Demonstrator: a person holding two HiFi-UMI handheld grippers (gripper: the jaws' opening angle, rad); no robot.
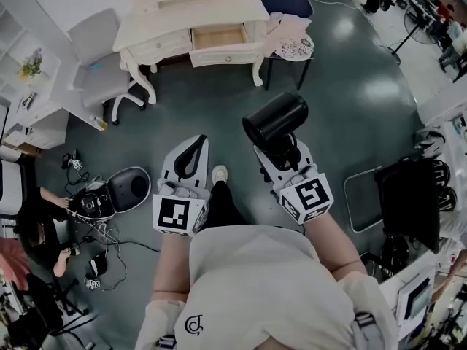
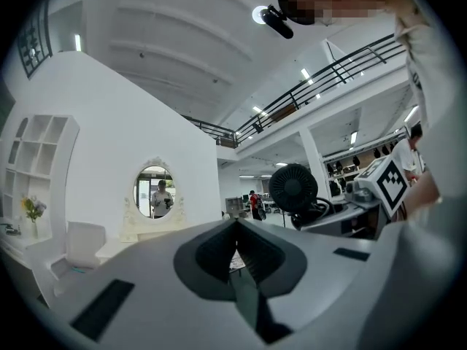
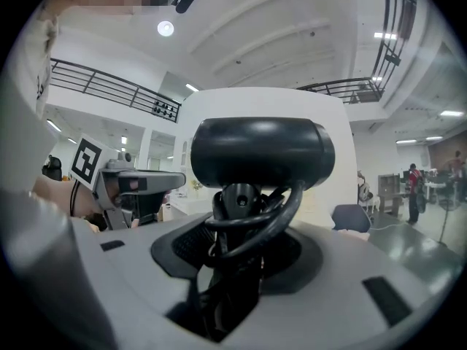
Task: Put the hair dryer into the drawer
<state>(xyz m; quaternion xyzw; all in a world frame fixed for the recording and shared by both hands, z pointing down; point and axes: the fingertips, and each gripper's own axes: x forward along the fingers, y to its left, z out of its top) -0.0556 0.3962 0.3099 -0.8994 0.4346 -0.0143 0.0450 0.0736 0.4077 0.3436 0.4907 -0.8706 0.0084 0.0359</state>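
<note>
**Item: hair dryer [image 1: 276, 119], black, one piece.**
We list it at centre right of the head view, carried above the floor with its barrel uppermost. In the right gripper view it fills the middle of the frame.

**Handling.** We judge it to be rigid plastic, of moderate weight and top-heavy, since the wide barrel sits over a narrow handle. The smooth shell looks liable to slip or swivel in a loose grip. The cord [image 3: 281, 214] is looped round the handle. It is limp, and we think it could catch on a drawer edge. The handle just under the barrel is the best place to hold it, because the barrel is too broad and round for the jaws.

**Right gripper [image 1: 283, 154].** Its jaws are closed partway on the handle and the cord wraps, one jaw on each side. The barrel stands clear above the jaw tips.

**Left gripper [image 1: 191, 154].** Its jaws are together with nothing between them. It is at lower centre left of the head view, beside the right gripper and apart from the dryer.

**Destination: drawer [image 1: 217, 38].** It is pulled open in the white dressing table [image 1: 197, 9] at upper centre of the head view, well apart from the dryer. Its inside looks bare, though it is too small for us to be sure.
</note>
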